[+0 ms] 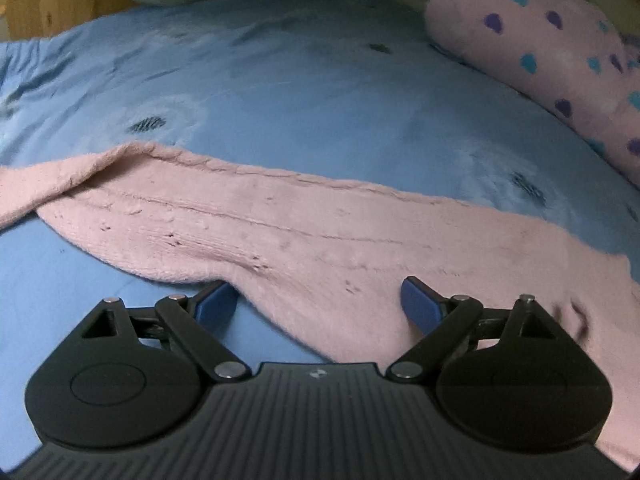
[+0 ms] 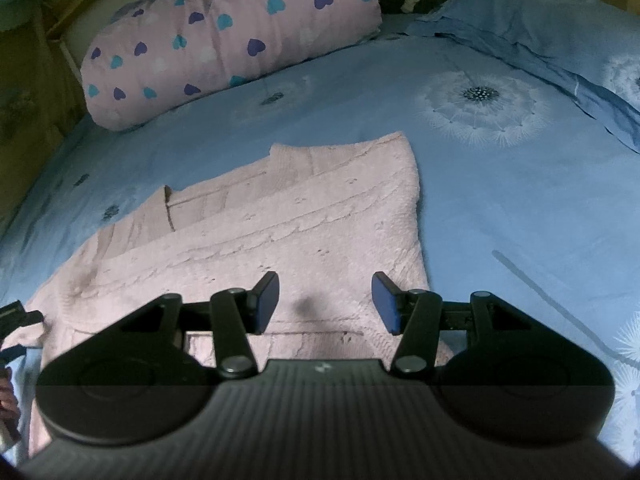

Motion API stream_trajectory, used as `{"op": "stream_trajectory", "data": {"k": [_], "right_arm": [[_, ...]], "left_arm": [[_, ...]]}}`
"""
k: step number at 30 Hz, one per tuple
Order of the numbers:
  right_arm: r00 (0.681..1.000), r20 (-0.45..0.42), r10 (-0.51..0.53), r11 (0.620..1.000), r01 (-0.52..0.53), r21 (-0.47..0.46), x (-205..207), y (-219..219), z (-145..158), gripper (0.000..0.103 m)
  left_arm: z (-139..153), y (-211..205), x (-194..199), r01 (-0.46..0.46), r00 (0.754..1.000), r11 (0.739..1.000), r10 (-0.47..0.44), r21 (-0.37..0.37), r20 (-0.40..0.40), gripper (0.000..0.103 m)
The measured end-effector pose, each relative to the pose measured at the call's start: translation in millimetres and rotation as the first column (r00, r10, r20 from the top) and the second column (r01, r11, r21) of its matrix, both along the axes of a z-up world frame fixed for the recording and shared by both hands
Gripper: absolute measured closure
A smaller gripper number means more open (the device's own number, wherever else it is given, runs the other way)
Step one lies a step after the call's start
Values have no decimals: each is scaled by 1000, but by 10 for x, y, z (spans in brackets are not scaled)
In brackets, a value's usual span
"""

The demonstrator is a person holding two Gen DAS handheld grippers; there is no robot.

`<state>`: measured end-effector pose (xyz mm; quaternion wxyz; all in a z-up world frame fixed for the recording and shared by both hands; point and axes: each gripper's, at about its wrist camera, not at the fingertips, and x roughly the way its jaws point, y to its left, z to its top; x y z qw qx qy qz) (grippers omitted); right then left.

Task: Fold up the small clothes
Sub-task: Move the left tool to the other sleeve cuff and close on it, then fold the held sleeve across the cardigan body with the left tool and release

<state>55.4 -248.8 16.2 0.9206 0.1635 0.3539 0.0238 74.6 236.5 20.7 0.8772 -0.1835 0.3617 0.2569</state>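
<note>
A pink knitted sweater point(image 1: 304, 236) lies spread on the blue bed sheet point(image 1: 300, 92). In the left wrist view my left gripper point(image 1: 318, 304) is open, its blue pads on either side of the sweater's near edge, low over it. In the right wrist view the sweater point(image 2: 288, 216) lies partly folded, with a sleeve laid across the body. My right gripper point(image 2: 325, 304) is open just above the sweater's near part, holding nothing. The left gripper's tip point(image 2: 16, 312) shows at the far left edge.
A rolled pink blanket with blue and purple hearts point(image 2: 224, 40) lies at the bed's far side, also in the left wrist view point(image 1: 552, 64). A blue pillow point(image 2: 560, 40) sits at the right. A wooden bed frame point(image 1: 44, 4) borders the sheet.
</note>
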Motion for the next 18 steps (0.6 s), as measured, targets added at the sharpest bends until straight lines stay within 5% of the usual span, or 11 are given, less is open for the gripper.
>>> {"op": "stream_trajectory", "data": {"k": [7, 18], "right_arm": [[1000, 8, 17, 1000, -17, -22, 55, 104, -9, 49], [998, 59, 31, 999, -30, -30, 4, 190, 1, 49]], "left_arm": [[-29, -32, 74, 25, 1000, 999, -25, 47, 4, 17], [22, 65, 4, 3, 998, 999, -6, 38, 59, 68]]}}
